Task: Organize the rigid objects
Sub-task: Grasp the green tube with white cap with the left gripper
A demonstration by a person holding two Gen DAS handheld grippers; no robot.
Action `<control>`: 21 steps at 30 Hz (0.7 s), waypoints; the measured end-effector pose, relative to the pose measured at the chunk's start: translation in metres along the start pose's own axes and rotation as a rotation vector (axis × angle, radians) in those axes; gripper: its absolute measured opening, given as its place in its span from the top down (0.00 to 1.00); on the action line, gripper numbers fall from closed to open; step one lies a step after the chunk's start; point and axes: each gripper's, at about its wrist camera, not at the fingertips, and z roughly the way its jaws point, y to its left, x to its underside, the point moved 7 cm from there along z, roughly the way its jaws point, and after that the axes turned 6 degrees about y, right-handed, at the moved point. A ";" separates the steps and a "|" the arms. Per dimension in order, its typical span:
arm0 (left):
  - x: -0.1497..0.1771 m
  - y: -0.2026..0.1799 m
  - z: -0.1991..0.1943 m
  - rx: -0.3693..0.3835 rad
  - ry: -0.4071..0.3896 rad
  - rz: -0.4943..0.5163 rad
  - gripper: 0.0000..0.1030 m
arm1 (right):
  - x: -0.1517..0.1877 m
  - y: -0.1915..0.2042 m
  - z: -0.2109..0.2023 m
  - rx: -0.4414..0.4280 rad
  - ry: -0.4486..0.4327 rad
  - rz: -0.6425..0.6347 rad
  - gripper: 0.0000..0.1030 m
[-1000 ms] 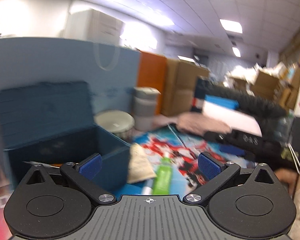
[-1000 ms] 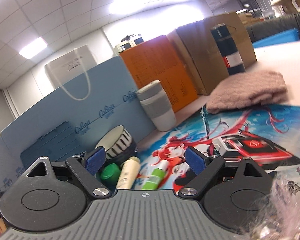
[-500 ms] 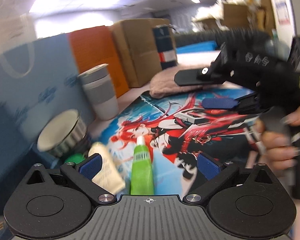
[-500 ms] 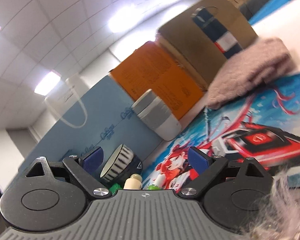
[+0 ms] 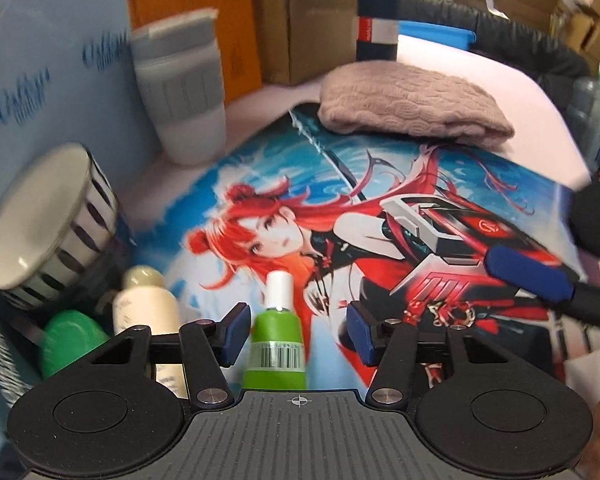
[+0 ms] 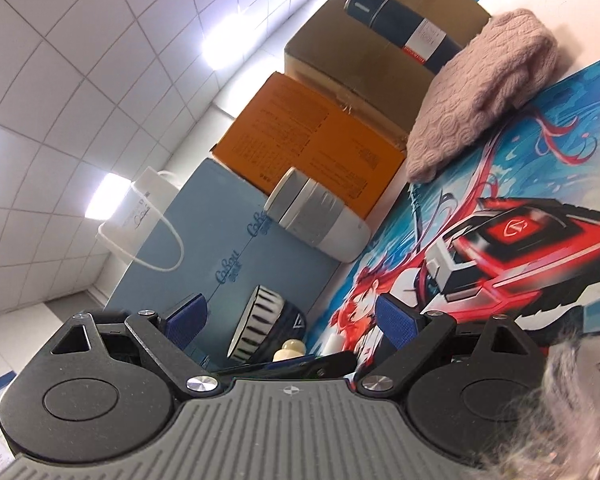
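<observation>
Bright, even light falls from rectangular ceiling panels (image 6: pixel 107 195), which flare white in the right wrist view. Fisheye curvature bends both frames' edges. Motion blur smears the striped ceramic bowl (image 5: pixel 44 224) and grey-banded cup (image 5: pixel 182 92).

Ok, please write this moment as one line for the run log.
left gripper: open, around green tube, not clamped | right gripper: open, holds nothing | cream bottle, striped bowl: on mat, untouched
</observation>
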 end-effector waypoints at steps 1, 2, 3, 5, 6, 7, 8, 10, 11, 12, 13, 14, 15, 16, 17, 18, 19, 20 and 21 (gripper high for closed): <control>0.000 0.002 0.002 0.002 0.008 -0.014 0.53 | 0.000 0.000 0.000 -0.005 0.002 0.001 0.12; 0.000 0.003 0.002 0.002 0.007 -0.013 0.55 | 0.001 0.000 0.000 -0.009 0.003 0.004 0.12; 0.000 0.002 0.002 0.003 0.011 -0.015 0.55 | 0.001 0.000 0.000 -0.013 0.005 0.009 0.12; -0.001 0.001 0.002 -0.001 0.020 -0.019 0.55 | 0.001 -0.001 -0.001 -0.013 0.006 0.017 0.12; -0.001 0.000 0.003 -0.008 0.022 -0.011 0.55 | 0.001 -0.002 -0.002 -0.003 0.004 0.018 0.12; -0.002 -0.001 0.003 -0.015 0.024 -0.005 0.55 | 0.001 -0.003 -0.002 0.010 -0.001 0.017 0.12; -0.001 -0.001 0.003 -0.019 0.025 -0.003 0.55 | 0.001 -0.004 -0.002 0.016 -0.003 0.016 0.12; -0.003 0.000 0.003 -0.014 0.029 -0.004 0.55 | 0.001 -0.003 -0.002 0.007 0.001 0.017 0.12; -0.003 0.000 0.004 -0.011 0.030 -0.004 0.56 | 0.002 -0.003 -0.001 0.007 0.003 0.016 0.12; -0.003 0.000 0.003 -0.009 0.032 -0.006 0.56 | 0.002 -0.003 -0.001 0.010 0.004 0.014 0.12; -0.003 0.000 0.003 -0.009 0.034 -0.004 0.58 | 0.002 -0.003 0.000 0.013 0.006 0.013 0.12; -0.003 0.000 0.003 -0.008 0.036 -0.001 0.63 | 0.003 -0.003 0.000 0.013 0.008 0.014 0.12; -0.004 -0.001 0.002 -0.006 0.037 0.002 0.68 | 0.003 -0.003 0.000 0.009 0.010 0.017 0.12; -0.004 -0.002 0.001 -0.003 0.038 0.006 0.76 | 0.003 -0.004 0.001 0.007 0.012 0.022 0.12; -0.004 -0.003 0.001 -0.003 0.038 0.014 0.76 | 0.003 -0.004 0.001 0.008 0.015 0.024 0.12; -0.003 -0.005 0.001 -0.007 0.035 0.024 0.76 | 0.004 -0.005 0.002 0.012 0.018 0.025 0.12; -0.003 -0.006 0.000 -0.011 0.029 0.032 0.76 | 0.004 -0.005 0.003 0.013 0.022 0.023 0.12; -0.002 -0.007 0.000 -0.008 0.024 0.036 0.76 | 0.004 -0.005 0.003 0.011 0.025 0.022 0.12; -0.002 -0.007 -0.001 0.005 0.019 0.033 0.76 | 0.004 -0.004 0.004 0.006 0.028 0.021 0.12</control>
